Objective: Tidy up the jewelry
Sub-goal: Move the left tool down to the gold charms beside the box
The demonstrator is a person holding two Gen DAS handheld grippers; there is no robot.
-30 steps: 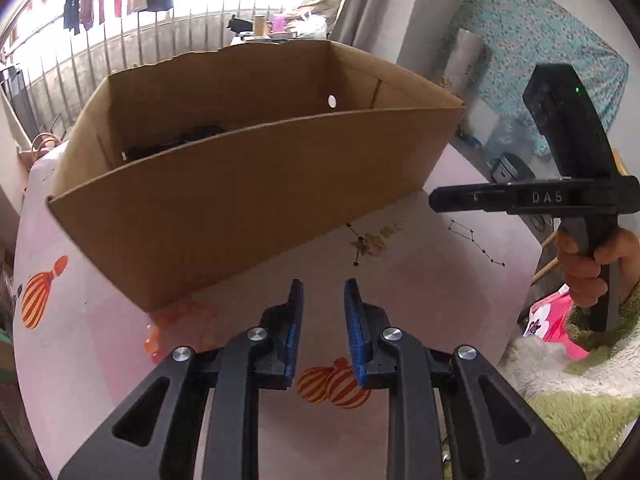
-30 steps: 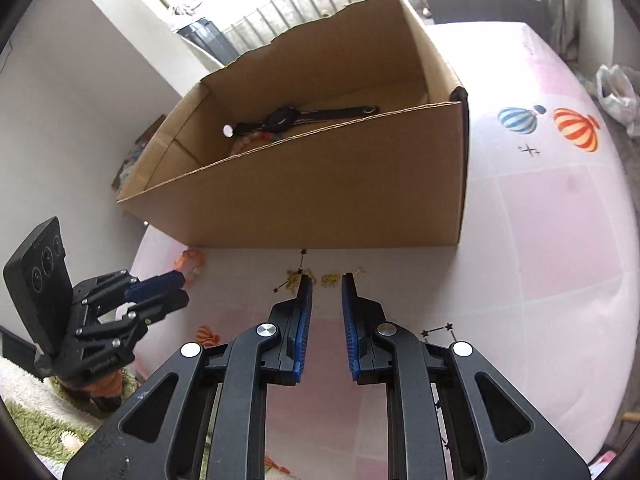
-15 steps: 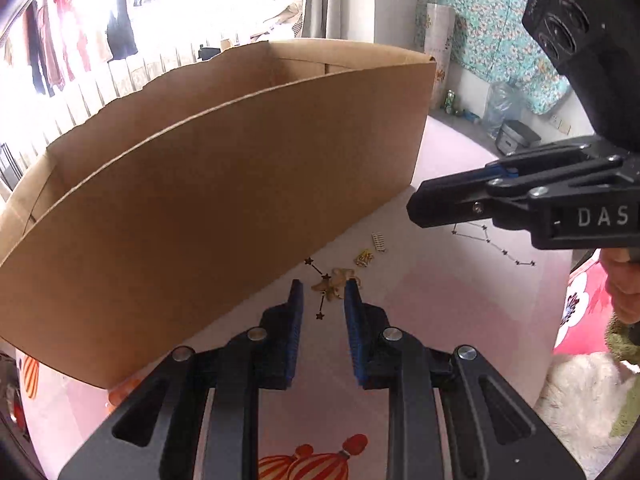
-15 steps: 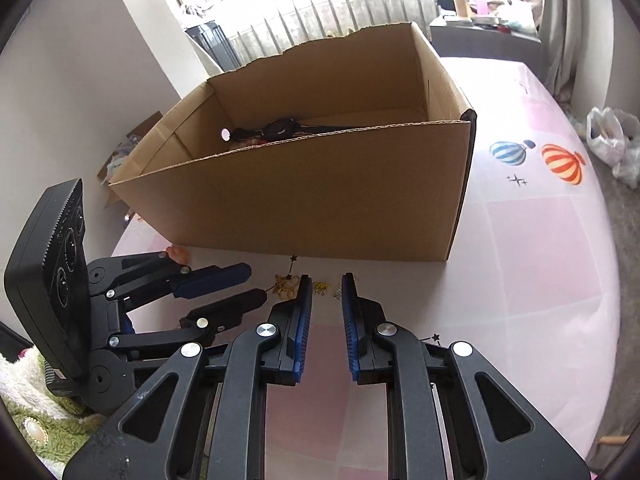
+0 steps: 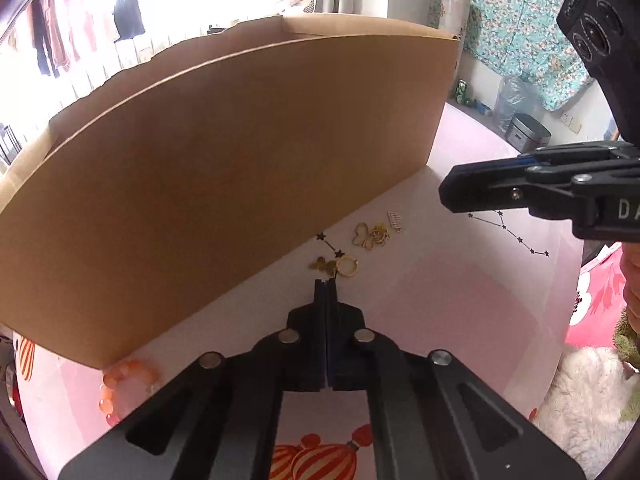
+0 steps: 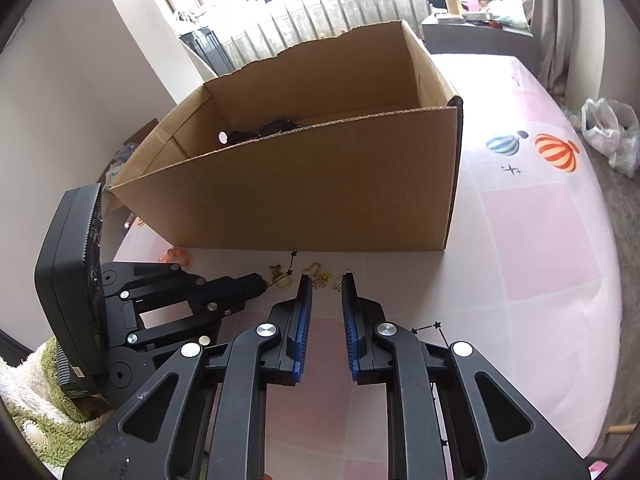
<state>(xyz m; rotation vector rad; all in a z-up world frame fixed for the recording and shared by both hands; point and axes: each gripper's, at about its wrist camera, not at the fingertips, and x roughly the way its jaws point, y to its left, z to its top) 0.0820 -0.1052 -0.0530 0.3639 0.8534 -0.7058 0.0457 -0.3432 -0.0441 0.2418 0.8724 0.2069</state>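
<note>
**Gold trinkets lie just past the closed left jaws, at the foot of the box**

A small scatter of gold jewelry (image 5: 352, 252) lies on the pink table (image 5: 460, 312), in the strip between the two grippers and the front wall of the cardboard box (image 5: 224, 184). Nearest the left gripper (image 5: 326, 282) is a gold ring (image 5: 347, 266) with a small gold charm (image 5: 322, 265) beside it; both sit just ahead of the fingertips, the ring slightly to their right. Whether the tips touch the charm cannot be told. Farther out and to the right lie a heart-shaped gold piece (image 5: 360, 234), a tangle of small gold rings (image 5: 379, 236) and a pale bar-shaped piece (image 5: 395, 220).

The left gripper's jaws are pressed together, blue pads meeting, with nothing seen between them. The tips point down at the table, just short of the ring.

The right gripper (image 6: 325, 282) has its jaws a little apart and empty. In its own view the gold pieces (image 6: 320, 276) lie just beyond the fingertips, some in line with the gap, others off to the left toward the left gripper's tips (image 6: 256, 282). From the left wrist view the right gripper (image 5: 452, 194) hangs above the table, to the right of the scatter and clear of it.

An orange bead bracelet (image 5: 120, 384) lies at the box's near left corner, well to the left of the left jaws. Inside the box a dark item (image 6: 272, 128) rests on the floor. The table covering carries printed hot-air balloons (image 6: 556, 152) and star lines (image 5: 508, 232).
</note>
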